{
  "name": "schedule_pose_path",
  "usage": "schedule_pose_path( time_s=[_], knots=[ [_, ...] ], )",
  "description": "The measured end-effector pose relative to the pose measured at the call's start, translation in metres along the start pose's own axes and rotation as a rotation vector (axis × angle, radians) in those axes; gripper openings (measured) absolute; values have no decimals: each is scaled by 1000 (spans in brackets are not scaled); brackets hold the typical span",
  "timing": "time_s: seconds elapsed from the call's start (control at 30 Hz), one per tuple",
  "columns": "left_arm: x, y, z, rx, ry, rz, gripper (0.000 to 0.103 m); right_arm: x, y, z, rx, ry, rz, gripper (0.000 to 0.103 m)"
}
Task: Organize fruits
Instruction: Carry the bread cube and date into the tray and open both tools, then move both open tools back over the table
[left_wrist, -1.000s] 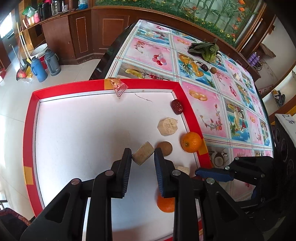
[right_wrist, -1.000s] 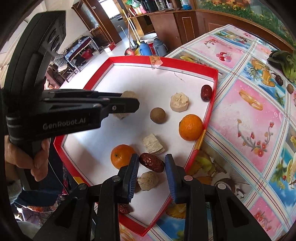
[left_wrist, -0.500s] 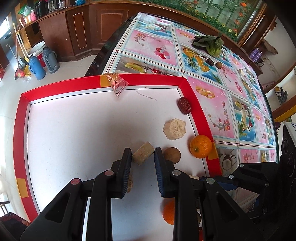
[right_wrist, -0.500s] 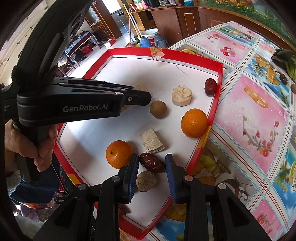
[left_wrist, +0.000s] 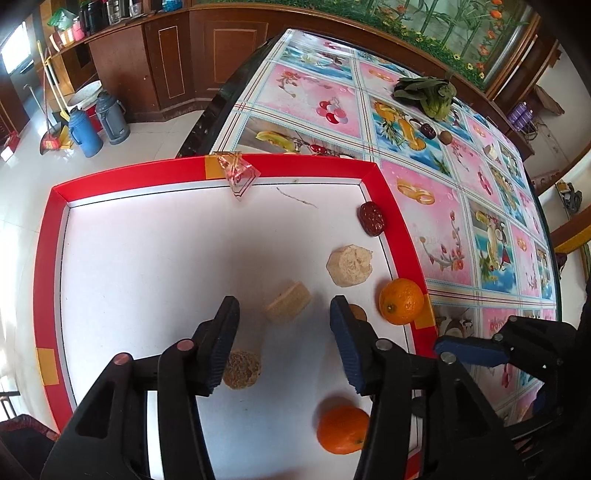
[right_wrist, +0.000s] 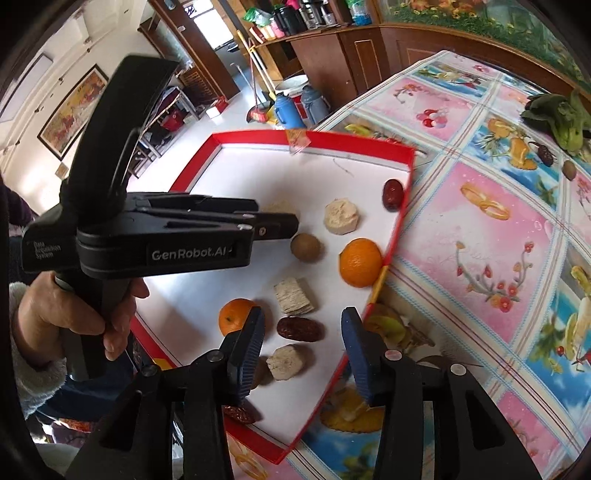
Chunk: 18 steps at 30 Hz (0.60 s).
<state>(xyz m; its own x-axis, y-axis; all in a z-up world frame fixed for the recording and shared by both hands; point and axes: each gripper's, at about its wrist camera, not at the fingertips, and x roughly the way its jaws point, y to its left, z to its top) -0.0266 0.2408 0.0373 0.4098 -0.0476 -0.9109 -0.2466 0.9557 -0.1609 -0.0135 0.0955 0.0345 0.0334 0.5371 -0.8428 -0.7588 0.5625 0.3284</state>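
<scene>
**risk of nudging released pieces inside the tray**

left gripper (left_wrist: 282, 323) opening; tan block (left_wrist: 288, 306) between the jaws, pads clear of it. right gripper (right_wrist: 303, 336) opening over the date (right_wrist: 299, 329), not pressing it. all fruit inside the red tray (left_wrist: 44, 236).

possible fault: clipping the block or date on withdrawal, rolling the orange (right_wrist: 360, 262) at 1 o'clock toward the rim.

left wrist view only: round crumbly piece (left_wrist: 242, 369) at 7 o'clock behind the left finger. right wrist view only: hand (right_wrist: 70, 314) on the left tool, plus the square wafer (right_wrist: 294, 295).
</scene>
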Motion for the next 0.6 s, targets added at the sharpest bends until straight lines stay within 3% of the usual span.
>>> schedule_pose_path(
  time_s=[0.33,0.6],
  knots=[
    [-12,-26,19,45,-40,-20,50,-39,-53,-1,108,-68,-72,44],
    [-1,-82,55,151,-36,-68,50,-72,-119,8,193,-126,-178,45]
  ],
)
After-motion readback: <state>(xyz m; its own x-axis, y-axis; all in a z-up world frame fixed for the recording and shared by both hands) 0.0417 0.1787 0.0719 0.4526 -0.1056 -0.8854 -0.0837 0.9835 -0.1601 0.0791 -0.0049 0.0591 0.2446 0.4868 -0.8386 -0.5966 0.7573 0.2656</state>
